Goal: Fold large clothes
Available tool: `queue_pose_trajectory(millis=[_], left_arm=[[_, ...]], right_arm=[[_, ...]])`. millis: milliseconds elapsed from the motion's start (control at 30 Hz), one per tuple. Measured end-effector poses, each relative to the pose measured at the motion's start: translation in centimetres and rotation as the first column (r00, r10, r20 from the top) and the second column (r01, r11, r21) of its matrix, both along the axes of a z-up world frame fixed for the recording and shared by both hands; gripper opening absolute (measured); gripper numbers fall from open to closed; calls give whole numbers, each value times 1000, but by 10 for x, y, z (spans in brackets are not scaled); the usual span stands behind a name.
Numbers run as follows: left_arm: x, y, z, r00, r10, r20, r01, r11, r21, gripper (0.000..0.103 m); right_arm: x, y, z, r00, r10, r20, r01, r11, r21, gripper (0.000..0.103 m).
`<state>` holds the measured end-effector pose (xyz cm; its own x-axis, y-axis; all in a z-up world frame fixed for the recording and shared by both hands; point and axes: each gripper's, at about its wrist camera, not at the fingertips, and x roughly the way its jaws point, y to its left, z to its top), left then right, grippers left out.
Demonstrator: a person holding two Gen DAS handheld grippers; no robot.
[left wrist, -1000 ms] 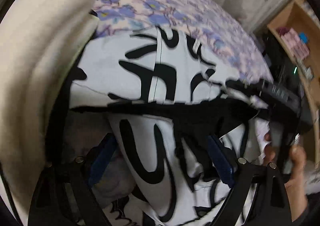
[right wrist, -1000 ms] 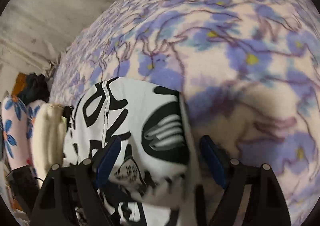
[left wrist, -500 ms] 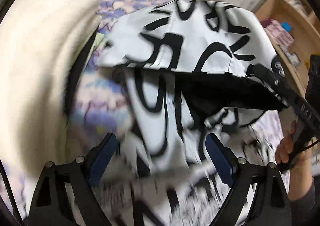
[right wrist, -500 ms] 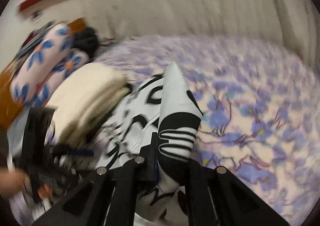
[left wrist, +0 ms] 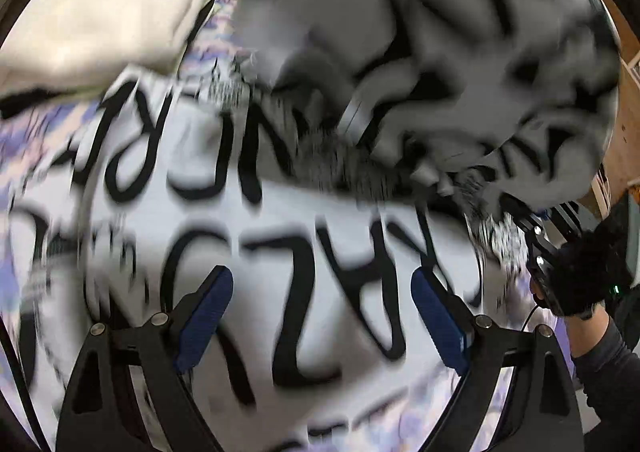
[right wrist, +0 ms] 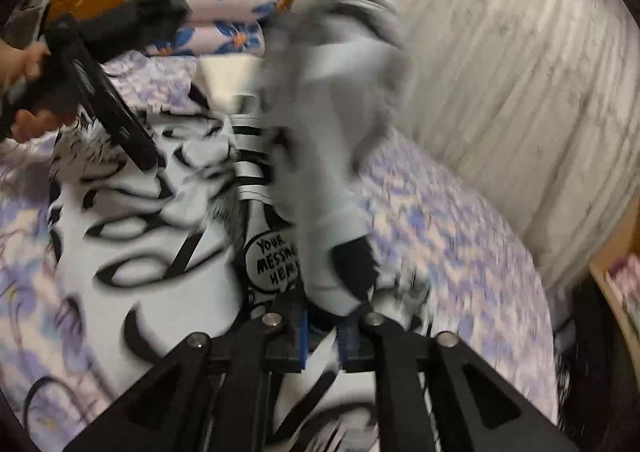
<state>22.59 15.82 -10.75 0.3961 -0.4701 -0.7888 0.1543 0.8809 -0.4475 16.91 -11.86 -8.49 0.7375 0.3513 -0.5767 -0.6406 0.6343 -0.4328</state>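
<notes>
White-and-black printed cloth pinched in your right gripper [right wrist: 322,336], lifted over the rest.

Your right jaws have just been closing and now clamp a fold of the garment [right wrist: 160,252], which rises blurred ahead while its body lies flat on the floral bedspread [right wrist: 460,236]. Your left gripper [left wrist: 320,320] hangs with jaws wide and empty over the flat part, beside the cream folded pile [left wrist: 104,11].
</notes>
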Motion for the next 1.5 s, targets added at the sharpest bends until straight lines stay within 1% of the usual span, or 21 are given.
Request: queue_pose_trajectory(millis=[233,300,367,400,433,533,667,800,933,1033,1067,1100,1133,1167,1200,1300,1333,1367,1433,1467,1500], left_arm=[[-55,-1,-2,999,-41,-28,42,999,13,90],[-65,0,2,998,-52,-24,52,999,0,90],[-71,0,8,998,-61,-15,61,998,-21,90],[-77,1,11,998,-64,-13,63,998,-29,90],[-83,3,14,998,-63,-11,63,997,-38,90],[-89,1,21,998,-59,-6,58,997,-59,90],[-87,5,29,999,-49,10,50,994,-102,90],[-72,9,24,1000,-8,-1,8,987,-163,90],[-42,14,7,997,62,-39,-70,965,-251,90],[-18,17,-8,990,120,-71,-136,950,-282,90],[-11,18,-13,986,142,-82,-160,941,-299,89],[-6,18,-16,983,162,-81,-180,933,-313,73],[-2,16,-17,981,182,-74,-196,930,-312,44],[2,13,-17,978,195,-70,-207,937,-282,28],[4,9,-16,975,210,-65,-220,944,-244,5],[-6,-3,2,967,251,38,-239,952,-191,4],[-15,-10,10,964,253,82,-234,953,-191,4],[-24,-17,14,961,251,115,-227,955,-189,4],[-36,-32,12,961,238,143,-217,965,-148,4],[-40,-39,5,964,231,134,-216,969,-116,4],[-42,-47,-9,971,218,102,-211,975,-72,4]], right_arm=[[-24,-37,2,967,-173,-187,201,969,144,27],[-29,-40,7,953,-194,-232,235,958,166,40],[-36,-42,15,928,-206,-310,276,940,201,68],[-38,-43,16,916,-202,-347,289,932,220,73],[-38,-47,19,893,-190,-408,313,914,257,74],[-38,-56,25,791,-135,-596,406,845,348,74],[-37,-54,19,677,-71,-732,496,779,383,74],[-27,-43,5,637,-73,-768,537,756,374,74],[-2,-37,-18,578,-23,-816,600,689,405,74],[19,-33,-39,534,-7,-845,650,643,405,73],[24,-32,-43,530,0,-848,657,633,410,61],[28,-30,-44,537,-3,-843,654,633,414,49],[31,-26,-43,550,-18,-835,637,656,406,23],[34,-22,-38,571,-40,-820,617,680,397,7],[35,-21,-33,595,-56,-802,603,690,399,7],[27,-28,3,714,-78,-696,536,701,471,5],[22,-36,15,745,-87,-662,524,690,499,5],[19,-44,20,758,-97,-645,523,681,513,4],[19,-54,10,744,-123,-657,541,688,484,4],[21,-56,-1,724,-150,-674,559,700,445,5],[23,-58,-23,681,-195,-706,590,718,370,5]])
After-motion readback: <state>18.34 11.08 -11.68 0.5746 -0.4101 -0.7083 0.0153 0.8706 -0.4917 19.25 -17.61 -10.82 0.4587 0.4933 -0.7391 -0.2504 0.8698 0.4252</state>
